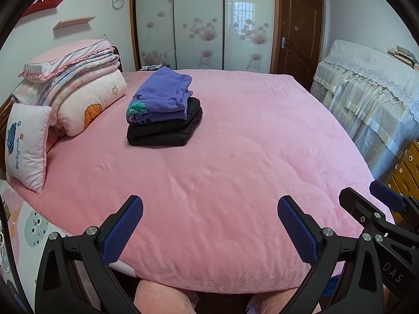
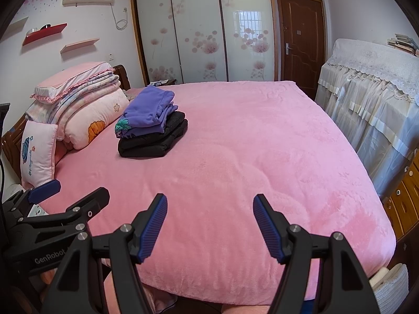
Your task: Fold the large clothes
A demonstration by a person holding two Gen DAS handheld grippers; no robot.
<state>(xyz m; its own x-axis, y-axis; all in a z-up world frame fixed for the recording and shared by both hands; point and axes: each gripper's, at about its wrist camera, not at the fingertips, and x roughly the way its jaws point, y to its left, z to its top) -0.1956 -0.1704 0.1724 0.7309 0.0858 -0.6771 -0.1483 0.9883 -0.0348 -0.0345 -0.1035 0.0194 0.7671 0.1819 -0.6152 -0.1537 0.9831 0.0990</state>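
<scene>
A folded purple garment (image 1: pixel 165 96) lies on top of a folded black garment (image 1: pixel 167 128), stacked on the pink bed (image 1: pixel 222 170) toward the far left. The stack also shows in the right wrist view, purple garment (image 2: pixel 148 111) over black garment (image 2: pixel 154 141). My left gripper (image 1: pixel 209 209) is open and empty above the bed's near edge. My right gripper (image 2: pixel 210 204) is open and empty beside it, also at the near edge. Each gripper shows in the other's view: the right gripper (image 1: pixel 366 198) and the left gripper (image 2: pixel 76 191). Both are well short of the stack.
Folded quilts and pillows (image 1: pixel 76 89) are piled at the bed's left end. A lace-covered piece of furniture (image 1: pixel 366 83) stands along the right side, wooden drawers (image 1: pixel 408 167) beside it. A sliding wardrobe (image 1: pixel 199 21) and a brown door (image 1: pixel 298 34) stand behind the bed.
</scene>
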